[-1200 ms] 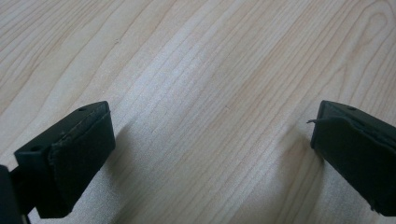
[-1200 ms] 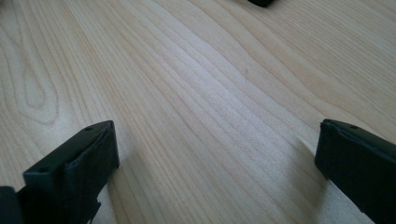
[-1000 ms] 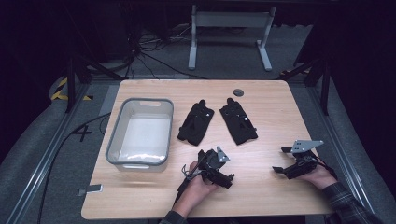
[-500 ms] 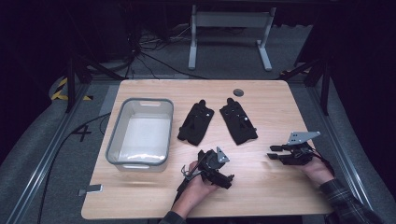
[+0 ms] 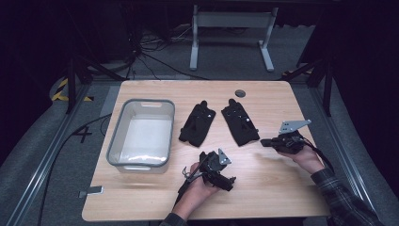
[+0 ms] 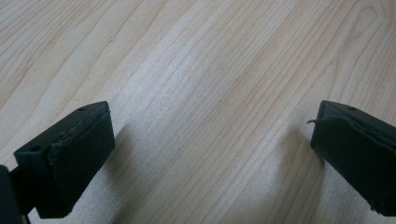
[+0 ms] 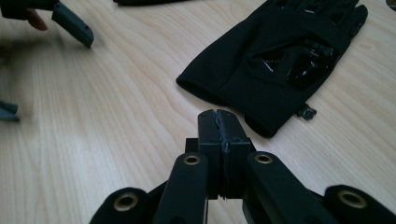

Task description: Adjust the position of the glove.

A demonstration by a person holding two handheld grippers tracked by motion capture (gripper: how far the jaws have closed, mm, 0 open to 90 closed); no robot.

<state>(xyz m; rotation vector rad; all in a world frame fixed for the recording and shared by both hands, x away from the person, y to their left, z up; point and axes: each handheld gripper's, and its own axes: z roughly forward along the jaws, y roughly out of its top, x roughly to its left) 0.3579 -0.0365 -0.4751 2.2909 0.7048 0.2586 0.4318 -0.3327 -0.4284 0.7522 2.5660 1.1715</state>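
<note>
The right hand-held gripper (image 5: 264, 141) points at the cuff of the nearer black glove (image 5: 240, 123), its jaws pressed together with nothing between them; they have just been closing. The glove lies flat on the table (image 5: 282, 193), just beyond the tips, and a second glove (image 5: 197, 123) lies beside it, near the clear bin (image 5: 141, 134). The left hand-held gripper (image 5: 229, 181) rests low over bare wood, jaws wide apart. The likely risk: closed jaws would push the cuff and bunch the glove rather than catch it, and a thin fabric edge could slip free.
</note>
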